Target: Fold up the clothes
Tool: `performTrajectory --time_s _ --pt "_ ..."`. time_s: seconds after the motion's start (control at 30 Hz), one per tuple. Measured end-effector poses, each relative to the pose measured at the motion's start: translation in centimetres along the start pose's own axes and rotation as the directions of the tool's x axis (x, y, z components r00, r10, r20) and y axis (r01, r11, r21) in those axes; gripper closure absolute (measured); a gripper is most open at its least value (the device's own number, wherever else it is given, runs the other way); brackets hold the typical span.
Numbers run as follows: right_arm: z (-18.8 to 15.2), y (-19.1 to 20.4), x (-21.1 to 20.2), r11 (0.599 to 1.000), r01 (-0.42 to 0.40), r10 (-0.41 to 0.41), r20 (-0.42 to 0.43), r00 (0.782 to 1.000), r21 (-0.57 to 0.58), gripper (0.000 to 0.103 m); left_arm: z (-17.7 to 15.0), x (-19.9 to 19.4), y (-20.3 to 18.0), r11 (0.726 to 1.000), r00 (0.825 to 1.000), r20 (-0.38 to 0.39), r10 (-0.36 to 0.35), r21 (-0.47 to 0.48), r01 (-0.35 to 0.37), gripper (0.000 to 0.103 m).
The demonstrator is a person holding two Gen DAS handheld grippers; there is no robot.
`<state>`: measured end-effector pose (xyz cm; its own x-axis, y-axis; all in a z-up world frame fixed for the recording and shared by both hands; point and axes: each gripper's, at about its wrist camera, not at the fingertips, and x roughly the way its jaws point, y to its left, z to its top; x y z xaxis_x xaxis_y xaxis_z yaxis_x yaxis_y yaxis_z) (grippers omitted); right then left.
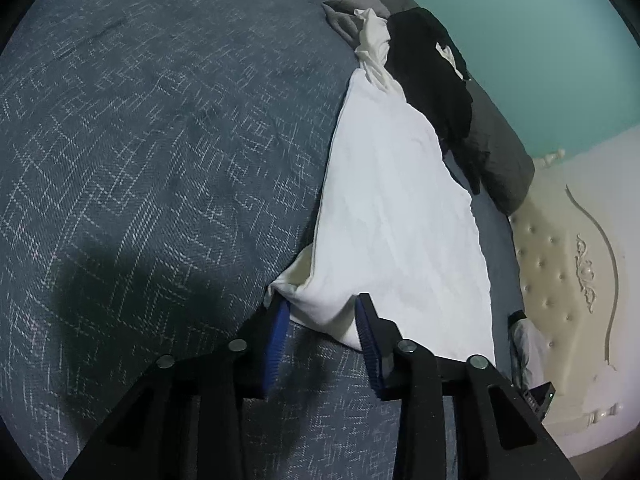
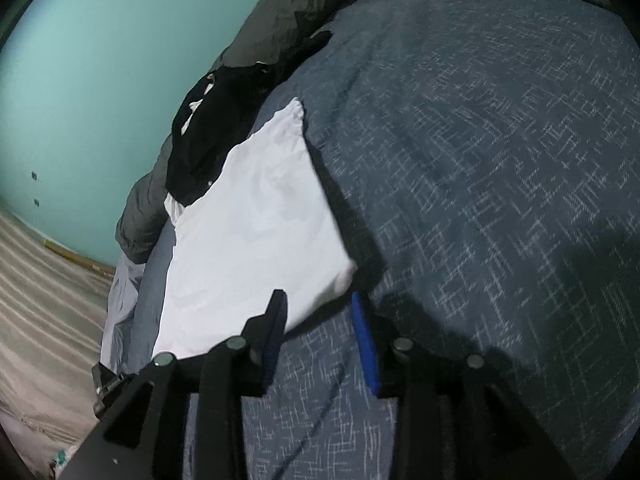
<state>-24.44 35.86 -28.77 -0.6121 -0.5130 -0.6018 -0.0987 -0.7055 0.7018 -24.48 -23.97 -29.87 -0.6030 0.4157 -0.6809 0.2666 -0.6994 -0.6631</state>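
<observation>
A white garment [image 1: 400, 208] lies folded flat near the edge of the bed, with a twisted end reaching toward a black garment [image 1: 432, 72]. My left gripper [image 1: 322, 308] sits at its near edge. A bunched corner of the cloth fills the gap between the blue pads, which stand apart. In the right wrist view the same white garment [image 2: 248, 232] lies ahead and to the left. My right gripper [image 2: 318, 304] is open just behind the garment's near corner, which looks blurred and rests free of the pads. The black garment [image 2: 216, 128] lies beyond it.
A blue-grey patterned bed cover [image 1: 160, 140] [image 2: 480, 160] spreads wide beside the garment. A grey quilt [image 1: 504, 160] [image 2: 280, 20] runs along the bed's far edge by a teal wall. A cream tufted headboard [image 1: 568, 260] stands at the right. Pale striped floor [image 2: 40, 300] shows below the bed edge.
</observation>
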Motion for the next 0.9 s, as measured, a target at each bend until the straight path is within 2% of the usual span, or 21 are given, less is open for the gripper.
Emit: performTrajectory --time_s 0.13,0.2,0.23,0.27,0.37,0.67,0.9 --pt "1.3 -0.1 1.4 1.000 0.012 -0.012 -0.029 1.000 0.011 0.064 0.2 -0.1 0.3 1.000 1.000 0.007 -0.014 -0.012 0.014 0.088" --pt "1.6 -0.4 2.7 1.000 0.024 -0.023 -0.077 0.997 0.018 0.064 0.3 -0.1 0.1 1.000 1.000 0.008 -0.021 -0.001 0.021 0.093" --pt "1.7 -0.4 3.2 0.999 0.030 -0.028 -0.097 0.995 0.018 0.069 0.4 0.0 0.0 1.000 1.000 0.007 -0.022 0.005 0.022 0.097" --pt "1.7 -0.4 3.6 0.999 0.039 -0.038 -0.107 0.994 0.009 0.081 0.5 0.0 -0.2 1.000 1.000 0.008 -0.023 0.014 0.023 0.098" --pt "1.8 0.2 3.8 0.998 0.050 -0.053 -0.124 0.991 -0.030 0.097 0.8 -0.4 -0.8 0.999 1.000 0.012 -0.025 0.034 0.024 0.099" --pt "2.5 2.1 1.5 0.996 0.038 -0.048 -0.122 0.991 -0.082 0.101 0.9 -2.7 -2.8 0.996 0.999 0.033 -0.027 0.089 0.024 0.100" --pt "2.2 5.6 -0.8 0.976 0.070 -0.098 -0.132 0.986 -0.205 0.101 -0.3 -4.9 -4.2 0.990 1.000 0.024 -0.005 0.139 0.002 0.100"
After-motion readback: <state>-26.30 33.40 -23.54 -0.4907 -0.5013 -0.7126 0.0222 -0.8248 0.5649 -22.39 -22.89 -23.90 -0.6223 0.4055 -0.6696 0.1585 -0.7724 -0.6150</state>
